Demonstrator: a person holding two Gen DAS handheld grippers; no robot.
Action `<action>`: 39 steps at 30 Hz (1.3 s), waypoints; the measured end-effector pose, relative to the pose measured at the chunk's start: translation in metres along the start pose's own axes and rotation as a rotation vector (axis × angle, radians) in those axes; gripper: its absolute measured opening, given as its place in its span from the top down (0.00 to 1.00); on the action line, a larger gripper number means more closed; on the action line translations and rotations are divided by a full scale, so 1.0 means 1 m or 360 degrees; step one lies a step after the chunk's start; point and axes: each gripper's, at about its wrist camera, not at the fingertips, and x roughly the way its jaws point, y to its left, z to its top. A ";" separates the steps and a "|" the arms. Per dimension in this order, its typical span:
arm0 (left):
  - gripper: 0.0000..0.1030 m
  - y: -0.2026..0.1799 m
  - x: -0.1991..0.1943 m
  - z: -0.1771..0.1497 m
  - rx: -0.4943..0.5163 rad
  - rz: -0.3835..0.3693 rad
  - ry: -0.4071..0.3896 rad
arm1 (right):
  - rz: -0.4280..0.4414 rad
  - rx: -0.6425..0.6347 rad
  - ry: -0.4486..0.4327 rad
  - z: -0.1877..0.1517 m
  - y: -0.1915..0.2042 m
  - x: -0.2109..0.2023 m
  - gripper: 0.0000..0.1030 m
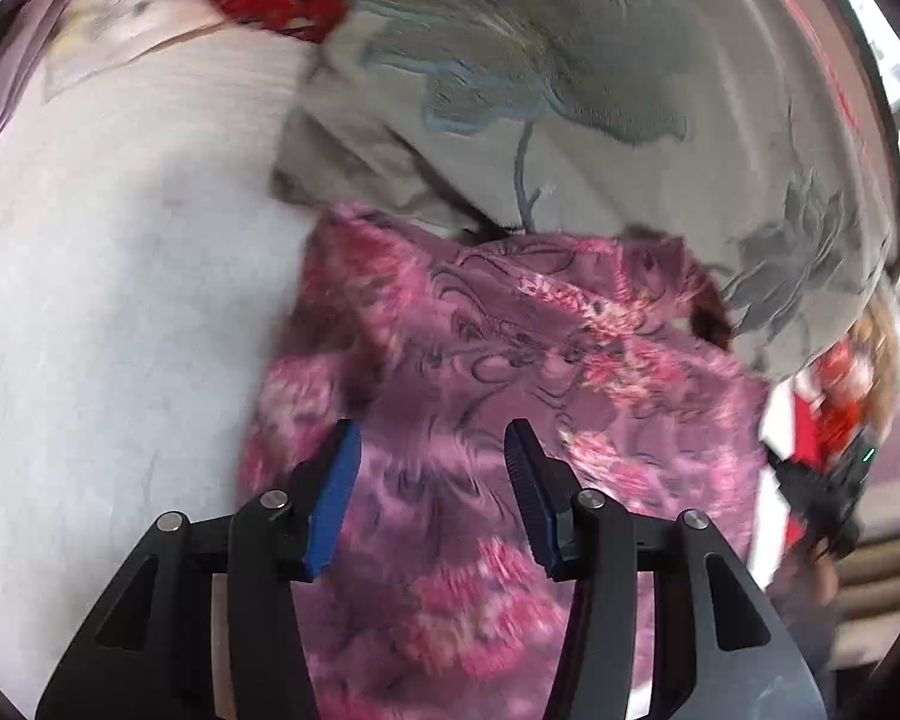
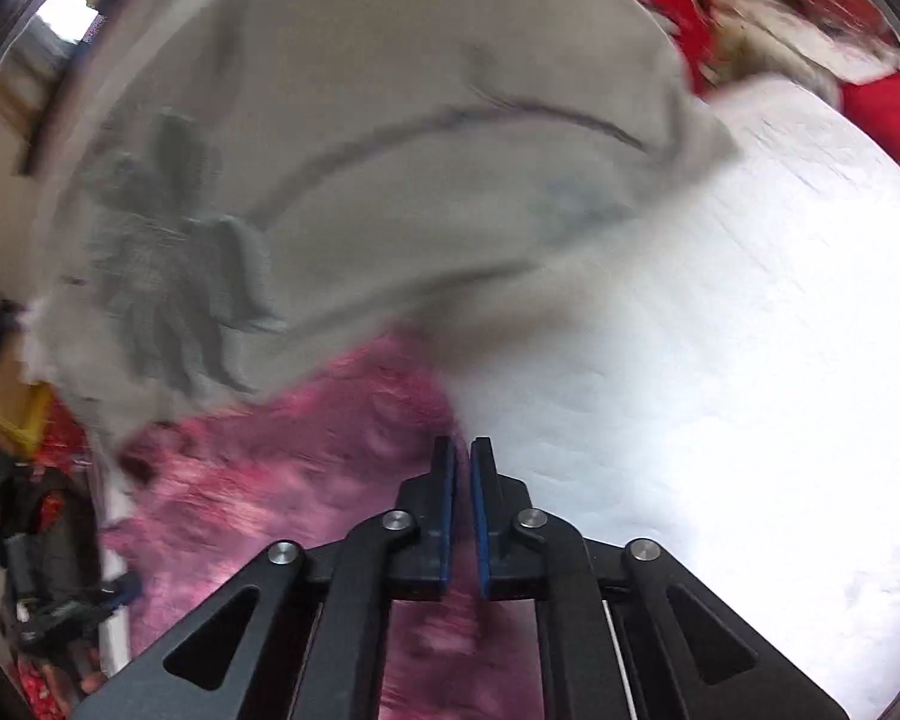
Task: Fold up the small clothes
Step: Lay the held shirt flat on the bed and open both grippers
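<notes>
A pink flowered garment (image 1: pixel 498 420) lies spread on a white sheet (image 1: pixel 120 300), which looks like a bed rather than a worktop. Its far edge is tucked under, or touching, a grey cloth with blue-grey flowers (image 1: pixel 600 90) that lies behind it. Both views are smeared by motion, so fine detail is lost.

The left gripper (image 1: pixel 432 468) hangs over the near part of the pink garment with its jaws wide apart and nothing between them. The right gripper (image 2: pixel 462 480) sits at the garment's right edge, where pink meets the white sheet. Its jaws are drawn nearly together, with only a thin gap between the blue pads (image 2: pixel 447 510). Whether a fold of pink cloth is pinched in that gap cannot be told; blur hides it.

Judging by this, the work is at an early fold: the garment is laid out flat and the grippers are taking up positions on it. The next move seems to call for the left jaws to drop and close on the near hem or a corner. Both sides could then lift together and carry the edge across. The grey cloth overlapping the far end may drag along if the pink piece is pulled.
</notes>
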 end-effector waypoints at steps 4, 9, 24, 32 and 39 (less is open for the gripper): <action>0.52 -0.005 -0.034 -0.041 0.0094 -0.0104 -0.0043 | 0.0222 0.0107 -0.0060 -0.014 -0.026 -0.040 0.81; 0.52 -0.010 -0.025 -0.101 0.0132 -0.0071 0.0067 | 0.0229 0.0027 0.0081 -0.071 -0.048 -0.063 0.55; 0.52 0.049 -0.073 -0.151 -0.0098 -0.0170 0.0035 | -0.0039 0.0053 0.0015 -0.138 -0.048 -0.102 0.89; 0.52 0.089 -0.081 -0.159 -0.0281 -0.0348 0.0091 | -0.0068 0.0027 -0.0049 -0.164 -0.024 -0.170 0.88; 0.52 0.095 -0.088 -0.164 -0.0259 -0.0356 0.0126 | -0.0128 -0.0049 -0.0120 -0.160 0.029 -0.195 0.79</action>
